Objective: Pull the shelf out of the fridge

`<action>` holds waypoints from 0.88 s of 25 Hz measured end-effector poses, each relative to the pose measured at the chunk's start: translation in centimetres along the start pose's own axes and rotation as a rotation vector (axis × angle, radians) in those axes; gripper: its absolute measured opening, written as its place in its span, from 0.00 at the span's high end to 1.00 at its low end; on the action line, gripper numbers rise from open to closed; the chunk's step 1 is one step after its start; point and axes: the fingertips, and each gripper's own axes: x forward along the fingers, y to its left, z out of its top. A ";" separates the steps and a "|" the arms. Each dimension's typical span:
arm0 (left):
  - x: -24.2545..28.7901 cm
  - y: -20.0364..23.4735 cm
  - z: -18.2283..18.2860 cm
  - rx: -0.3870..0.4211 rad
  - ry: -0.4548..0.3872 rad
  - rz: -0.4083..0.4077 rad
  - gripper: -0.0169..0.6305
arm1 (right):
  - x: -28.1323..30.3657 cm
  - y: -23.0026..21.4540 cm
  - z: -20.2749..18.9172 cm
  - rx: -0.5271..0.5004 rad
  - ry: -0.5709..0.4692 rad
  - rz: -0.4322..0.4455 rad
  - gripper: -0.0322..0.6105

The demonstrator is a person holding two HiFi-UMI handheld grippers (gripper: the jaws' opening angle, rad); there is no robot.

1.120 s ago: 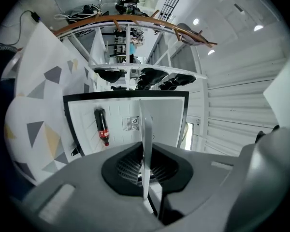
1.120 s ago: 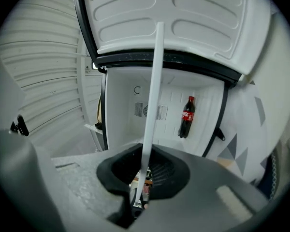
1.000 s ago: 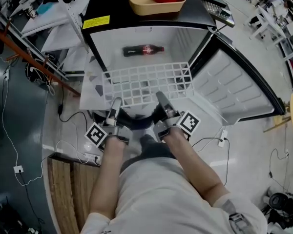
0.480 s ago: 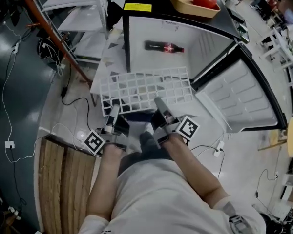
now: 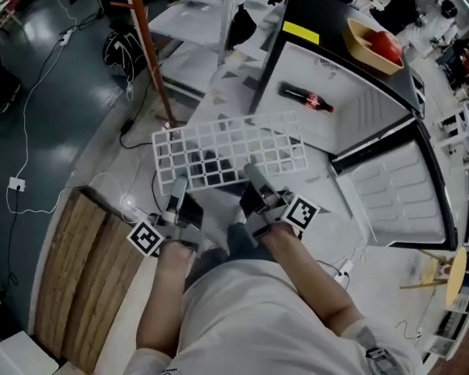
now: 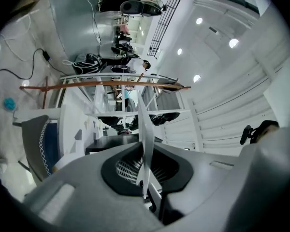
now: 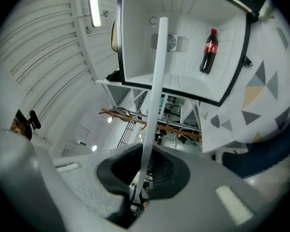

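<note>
A: Starting at the left of the head view: pinching the near rim of the white grid shelf [image 5: 230, 151] with the left gripper [image 5: 177, 184], squeezing the jaws down on that thin edge.

B: Confirming it in the left gripper view, too. Seeing the rim edge-on as a slim white blade, nipped tight between the pads.

A: Sliding across to centre frame now: clamping the same rim with the right gripper [image 5: 252, 170], likewise closed on it, with no daylight between pad and plastic.

B: Holding the shelf out flat in mid-frame, clear of the fridge [image 5: 352, 127] at the upper right. Judging the pull-out itself as done.

A: Agreeing. Peering into the open cabinet: spotting only a cola bottle [image 5: 308, 98] lying inside, and finding no rack in there. Noticing a bowl [image 5: 367, 49] with a red apple [image 5: 385, 45] up on top.

B: Leaving just the carrying off and setting down, by the look of it. Not picking out any obvious landing spot yet.
</note>
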 end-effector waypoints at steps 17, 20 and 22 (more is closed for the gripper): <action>-0.9 -6.3 8.5 0.148 -0.251 -0.087 0.93 | 11.0 7.0 -2.8 -0.064 0.312 0.215 0.89; -0.4 -7.2 9.3 0.181 -0.274 -0.100 0.93 | 12.4 7.8 -2.6 -0.075 0.340 0.257 0.89; -0.1 -7.7 9.7 0.206 -0.284 -0.106 0.93 | 13.2 8.2 -2.5 -0.076 0.356 0.277 0.89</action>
